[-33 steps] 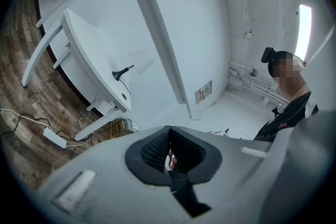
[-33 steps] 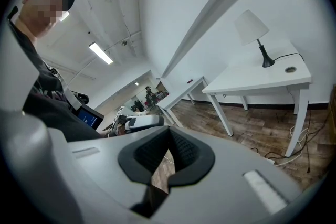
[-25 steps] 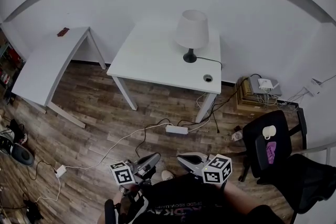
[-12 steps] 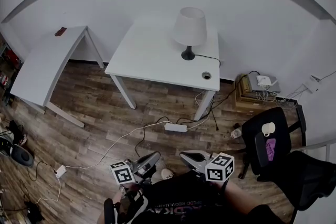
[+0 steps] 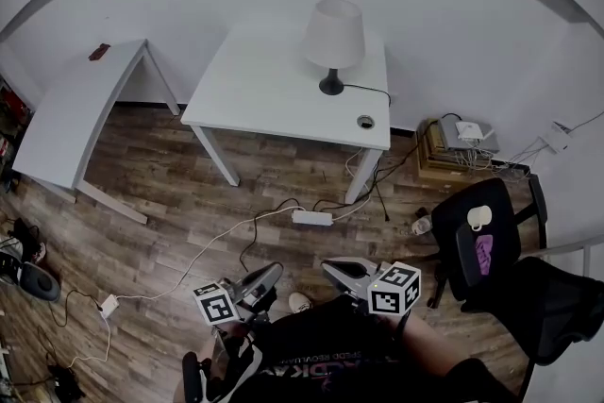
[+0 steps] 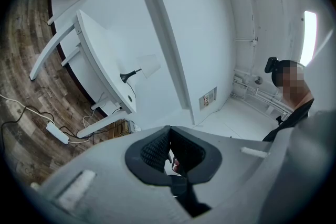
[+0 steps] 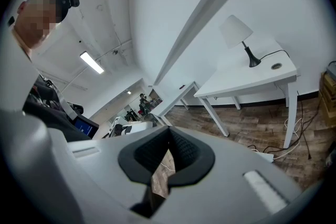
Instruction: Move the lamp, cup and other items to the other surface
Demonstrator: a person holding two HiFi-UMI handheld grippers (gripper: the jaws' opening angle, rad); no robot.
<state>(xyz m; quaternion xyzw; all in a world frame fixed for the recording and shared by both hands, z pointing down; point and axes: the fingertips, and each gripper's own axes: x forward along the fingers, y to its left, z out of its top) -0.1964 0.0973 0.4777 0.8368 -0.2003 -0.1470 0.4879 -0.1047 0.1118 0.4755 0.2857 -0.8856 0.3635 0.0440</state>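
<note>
Two grippers, both idle: the left gripper (image 6: 168, 132) and right gripper (image 7: 169, 132) each have jaws pressed together w/ nothing between them. They sit at the bottom centre of the head view, well apart from every task item.

The lamp (image 5: 333, 35) stands upright at top centre on the white table (image 5: 264, 90). Its cord (image 5: 370, 92) runs from the base to the table's right edge and drops toward the floor.

Main risks, as we judge them:
- Lifting the lamp w/o freeing the cord could snag it, tug the base and tip the lamp; it also looks top-heavy under the shade.
- Floor cables (image 5: 212, 252) and a power strip (image 5: 311, 218) lie btw us and the table, so walking in w/ both hands full invites a trip.
- The cup (image 5: 480, 217) rests on the seat of a black chair (image 5: 472, 283) at mid right, beside a purple item (image 5: 485, 252). If the chair swivels or rolls, a nudge could dump both.

Containers: the cup is the only clear one, and its inside is too small to read, so we'd carry it level in case of liquid. A brown stack (image 5: 436, 158) right of the table bears a white device (image 5: 469, 133); we can't tell if it is a box.

The second table (image 5: 66, 113) at upper left holds one small dark item (image 5: 98, 52).
</note>
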